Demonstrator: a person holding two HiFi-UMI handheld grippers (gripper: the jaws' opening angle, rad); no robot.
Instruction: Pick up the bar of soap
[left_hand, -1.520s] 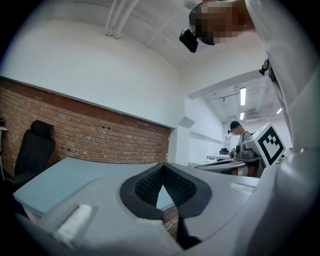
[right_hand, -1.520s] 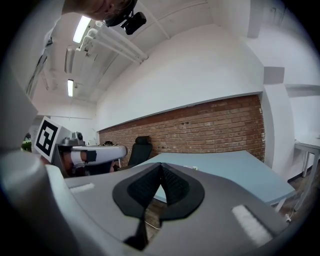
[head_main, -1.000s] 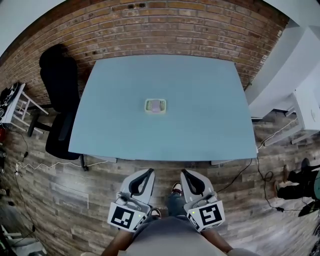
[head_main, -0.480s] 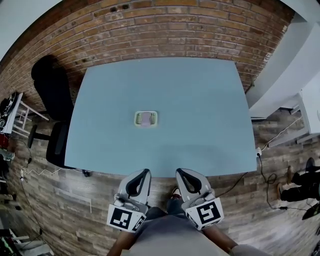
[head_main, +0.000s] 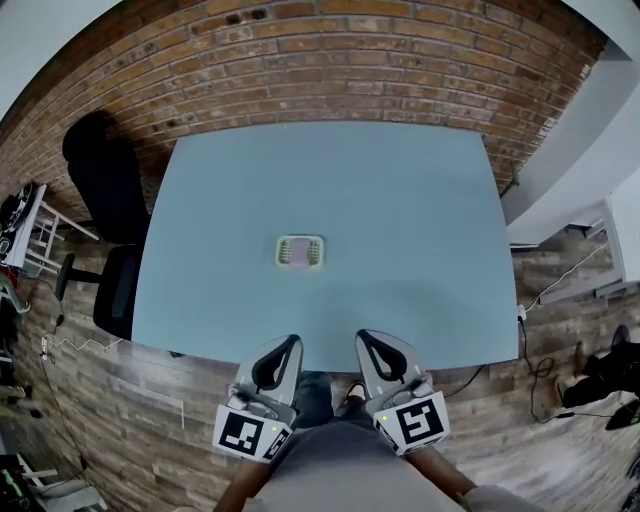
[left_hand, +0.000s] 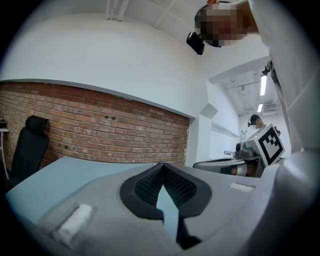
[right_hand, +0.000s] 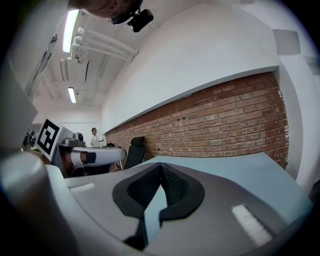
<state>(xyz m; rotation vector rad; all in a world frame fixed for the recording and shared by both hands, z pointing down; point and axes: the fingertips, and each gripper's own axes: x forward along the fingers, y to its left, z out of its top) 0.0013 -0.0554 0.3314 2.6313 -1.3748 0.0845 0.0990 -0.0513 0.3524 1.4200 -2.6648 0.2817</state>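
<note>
A pale purple bar of soap (head_main: 301, 252) lies in a light green soap dish (head_main: 283, 252) near the middle of the light blue table (head_main: 400, 220). Both grippers hang side by side at the table's near edge, well short of the dish. My left gripper (head_main: 292, 343) is shut with nothing in it, its tips meeting in the left gripper view (left_hand: 162, 165). My right gripper (head_main: 362, 338) is likewise shut and holds nothing (right_hand: 161, 165). Neither gripper view shows the soap.
A brick wall (head_main: 330, 60) runs behind the table. A black office chair (head_main: 105, 190) stands at the table's left side. Cables (head_main: 560, 275) trail over the wooden floor at the right. A white cabinet (head_main: 620, 230) is at the far right.
The view has shifted closer to the table: the dish sits lower in the picture, and the grippers now reach the table's near edge. Both stay shut.
</note>
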